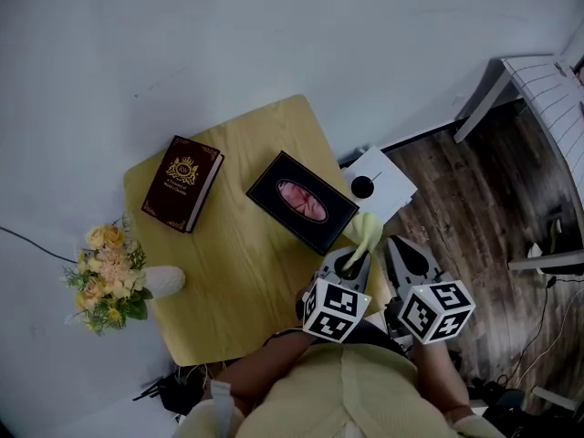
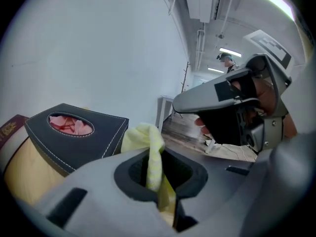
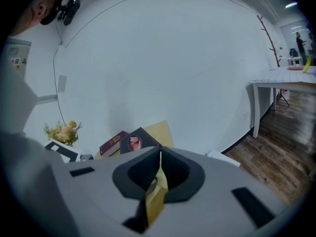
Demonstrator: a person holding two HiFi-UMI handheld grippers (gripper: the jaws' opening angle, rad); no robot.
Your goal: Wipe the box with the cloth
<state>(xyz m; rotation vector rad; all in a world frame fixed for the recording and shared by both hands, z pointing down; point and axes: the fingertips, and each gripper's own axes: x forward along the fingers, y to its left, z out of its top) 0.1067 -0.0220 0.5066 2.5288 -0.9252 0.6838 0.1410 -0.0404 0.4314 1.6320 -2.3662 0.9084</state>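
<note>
Left gripper jaws pinch the yellow cloth, seen clearest in its own view. The head view puts it just beside the black box on the bench. Right gripper jaws meet, seemingly empty.

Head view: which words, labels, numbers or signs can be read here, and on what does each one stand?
Book: gold crest and lettering on the cover, too small to read.
Black box: no text visible.
Nothing else is readable in this view.
</note>
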